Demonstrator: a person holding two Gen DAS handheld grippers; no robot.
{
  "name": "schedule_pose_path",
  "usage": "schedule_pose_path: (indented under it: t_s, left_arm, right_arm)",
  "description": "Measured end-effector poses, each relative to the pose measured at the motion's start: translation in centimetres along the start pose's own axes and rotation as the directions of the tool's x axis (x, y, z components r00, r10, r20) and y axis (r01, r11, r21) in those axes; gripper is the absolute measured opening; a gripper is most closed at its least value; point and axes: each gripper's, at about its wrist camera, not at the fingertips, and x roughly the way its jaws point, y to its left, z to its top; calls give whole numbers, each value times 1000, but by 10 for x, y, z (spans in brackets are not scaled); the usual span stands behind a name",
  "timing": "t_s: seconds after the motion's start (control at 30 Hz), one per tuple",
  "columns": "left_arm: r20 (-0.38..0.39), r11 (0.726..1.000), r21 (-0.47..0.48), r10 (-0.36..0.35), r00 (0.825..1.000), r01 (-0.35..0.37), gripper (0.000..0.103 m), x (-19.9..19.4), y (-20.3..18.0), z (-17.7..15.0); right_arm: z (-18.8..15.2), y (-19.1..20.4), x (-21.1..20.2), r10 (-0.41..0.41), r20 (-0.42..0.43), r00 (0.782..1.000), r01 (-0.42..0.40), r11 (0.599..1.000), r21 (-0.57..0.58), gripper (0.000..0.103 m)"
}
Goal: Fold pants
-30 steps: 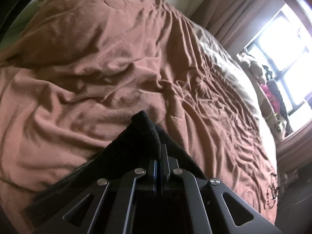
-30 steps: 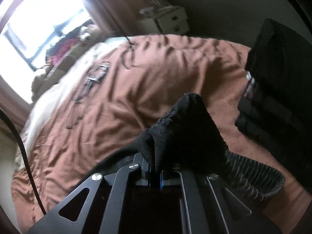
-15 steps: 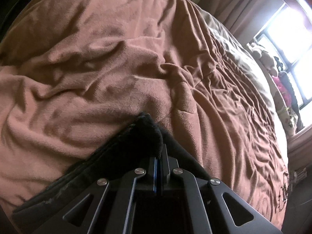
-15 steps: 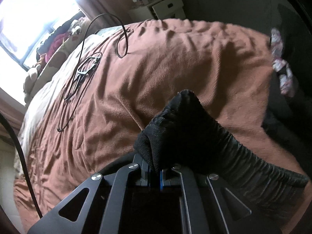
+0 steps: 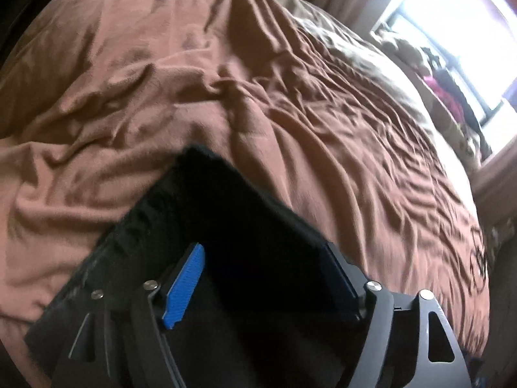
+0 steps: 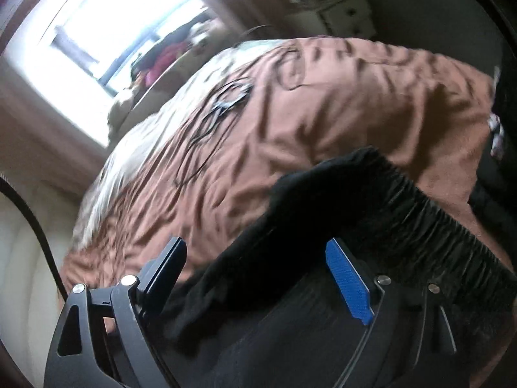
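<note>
Blown-out window (image 6: 106, 29) glare, motion blur

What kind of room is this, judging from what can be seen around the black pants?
Most likely a bedroom. The black pants lie on a bed covered by a wrinkled brown blanket. A bright window with curtains is beside it, and a small white drawer unit stands beyond the bed.

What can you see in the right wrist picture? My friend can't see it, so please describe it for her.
The right hand-held gripper stands wide open over black pants lying on a brown bedspread; its jaws have just been opening, with cloth between them but unpinched. Black cables lie farther up the bed, near a bright window.
</note>
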Motion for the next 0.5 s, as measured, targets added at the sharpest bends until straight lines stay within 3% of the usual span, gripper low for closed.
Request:
schedule_pose_path:
  t_s: [0.27, 0.5]
  left_arm:
    - [2, 986, 166, -1, 1000, 0, 102, -33, -21, -47]
    - [-64, 960, 279, 10, 998, 9, 102, -41, -34, -90]
  right_arm:
    - [-43, 25, -24, -62, -14, 998, 57, 970, -237, 88]
    - [-80, 35, -51, -87, -39, 996, 69, 943, -324, 88]
